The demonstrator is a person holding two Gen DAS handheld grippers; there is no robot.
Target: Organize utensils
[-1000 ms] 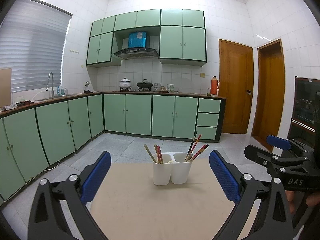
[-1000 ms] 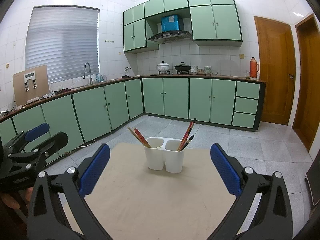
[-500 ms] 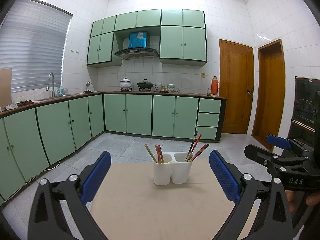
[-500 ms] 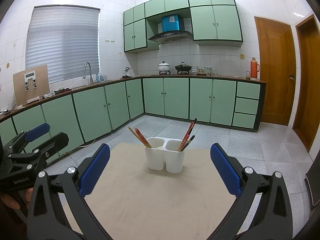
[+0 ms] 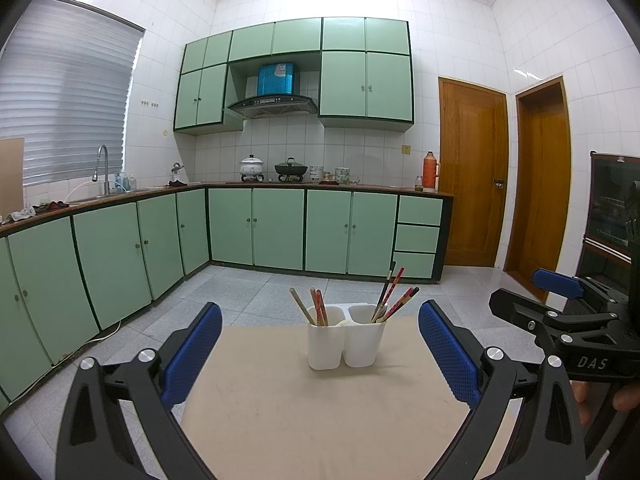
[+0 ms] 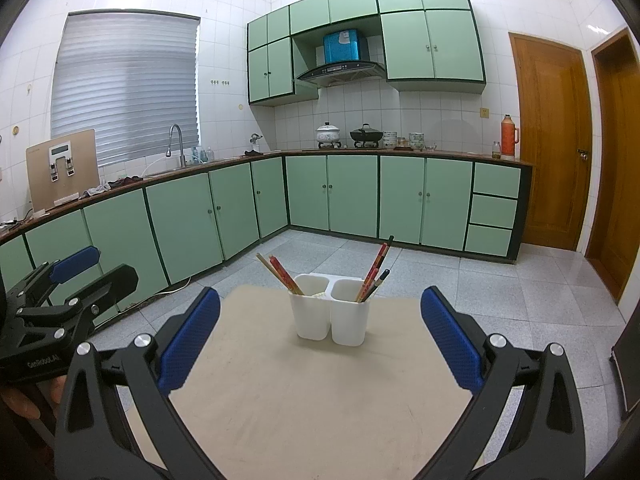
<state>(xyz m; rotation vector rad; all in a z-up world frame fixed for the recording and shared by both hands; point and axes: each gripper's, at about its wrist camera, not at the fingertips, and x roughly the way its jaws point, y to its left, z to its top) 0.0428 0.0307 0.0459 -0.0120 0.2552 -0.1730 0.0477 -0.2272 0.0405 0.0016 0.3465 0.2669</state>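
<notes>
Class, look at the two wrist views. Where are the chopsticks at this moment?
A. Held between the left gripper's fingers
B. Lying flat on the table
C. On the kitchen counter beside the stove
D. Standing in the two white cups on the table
D: the chopsticks lean upright inside the two white cups on the table, while the left gripper and right gripper are both open and empty.
</notes>
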